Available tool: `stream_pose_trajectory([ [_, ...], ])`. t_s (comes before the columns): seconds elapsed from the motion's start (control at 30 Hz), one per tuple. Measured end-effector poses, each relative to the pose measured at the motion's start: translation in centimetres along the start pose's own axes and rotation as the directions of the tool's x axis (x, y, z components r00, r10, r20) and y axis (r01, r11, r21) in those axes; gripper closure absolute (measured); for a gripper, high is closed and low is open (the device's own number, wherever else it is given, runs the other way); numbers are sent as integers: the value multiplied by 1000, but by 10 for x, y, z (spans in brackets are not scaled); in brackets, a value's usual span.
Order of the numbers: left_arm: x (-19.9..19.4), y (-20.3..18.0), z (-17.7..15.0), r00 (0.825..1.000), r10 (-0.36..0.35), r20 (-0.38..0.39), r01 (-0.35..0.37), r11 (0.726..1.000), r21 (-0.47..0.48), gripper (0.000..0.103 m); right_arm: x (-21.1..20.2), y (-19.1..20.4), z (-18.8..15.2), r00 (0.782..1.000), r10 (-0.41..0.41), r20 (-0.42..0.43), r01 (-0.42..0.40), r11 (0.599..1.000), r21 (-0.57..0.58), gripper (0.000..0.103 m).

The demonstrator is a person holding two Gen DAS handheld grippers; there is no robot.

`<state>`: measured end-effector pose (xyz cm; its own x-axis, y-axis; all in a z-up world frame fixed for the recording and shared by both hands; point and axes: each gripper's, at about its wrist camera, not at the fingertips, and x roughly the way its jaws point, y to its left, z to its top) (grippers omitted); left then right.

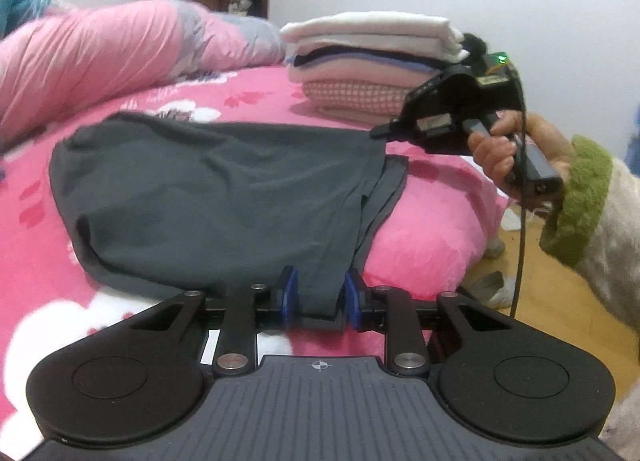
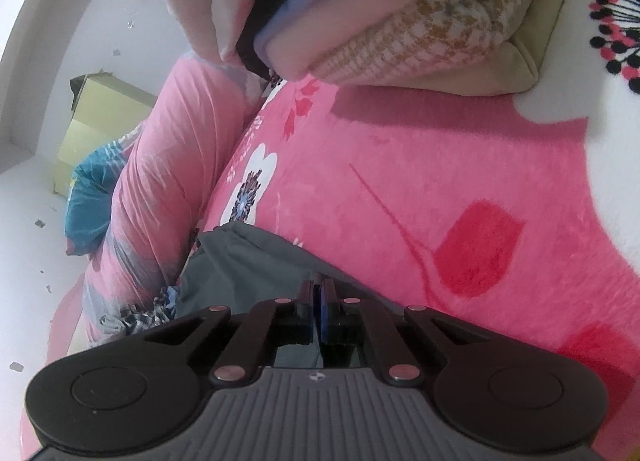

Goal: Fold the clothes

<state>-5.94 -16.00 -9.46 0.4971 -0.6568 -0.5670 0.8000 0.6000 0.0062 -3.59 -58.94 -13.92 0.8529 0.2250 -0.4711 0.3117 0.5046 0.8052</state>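
Each gripper is matte black – two round discs flank a ribbed grey plate [image 1: 320, 401] stamped with a small crosshair mark, and silver rivets pin the linkage bars. The fingertips carry blue pads [image 1: 289, 293]. At 3 o'clock in the left wrist view, the right gripper [image 1: 380, 132] shows a green light and a black cable [image 1: 520, 221] – the sleeve [image 1: 576, 201] has a fuzzy green cuff.

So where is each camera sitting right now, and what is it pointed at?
Left wrist: on the left tool, looking across the bed; its pads pinch the grey garment. The right tool, the hand holding it and the folded stack show.
Right wrist: on the right tool, shut on the garment's edge, tilted, facing the stack.
Shared: garment, stack, pink blanket.
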Motion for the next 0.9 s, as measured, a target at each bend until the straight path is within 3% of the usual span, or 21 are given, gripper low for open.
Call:
stream_pose_trajectory([
  [0.17, 12, -4, -5, 999, 14, -50, -10, 996, 87, 76, 1, -3, -1, 1000, -6, -8, 6, 1000, 12, 100],
  [0.3, 13, 2, -5, 999, 15, -33, -13, 999, 42, 81, 2, -3, -2, 1000, -3, -5, 3, 1000, 7, 100],
  [0.37, 10, 4, -4, 1000, 10, -13, -10, 1000, 16, 93, 1, -1, -2, 1000, -11, 3, 11, 1000, -11, 100],
  [0.43, 4, 8, -2, 1000, -9, 7, 9, 1000, -15, 97, -1, 3, -1, 1000, -18, 17, 19, 1000, -21, 101],
  [0.6, -16, 20, 4, 995, -84, 56, 89, 993, -82, 99, -23, 13, -1, 998, 37, 58, -36, 999, -24, 101],
  [0.73, -16, 24, 2, 992, -112, 52, 117, 988, -104, 100, -22, 2, -7, 999, -23, 36, 24, 999, -21, 101],
  [0.9, -13, 19, -2, 990, -136, 30, 138, 987, -79, 101, -32, -3, -11, 998, -26, 56, 28, 999, -36, 101],
])
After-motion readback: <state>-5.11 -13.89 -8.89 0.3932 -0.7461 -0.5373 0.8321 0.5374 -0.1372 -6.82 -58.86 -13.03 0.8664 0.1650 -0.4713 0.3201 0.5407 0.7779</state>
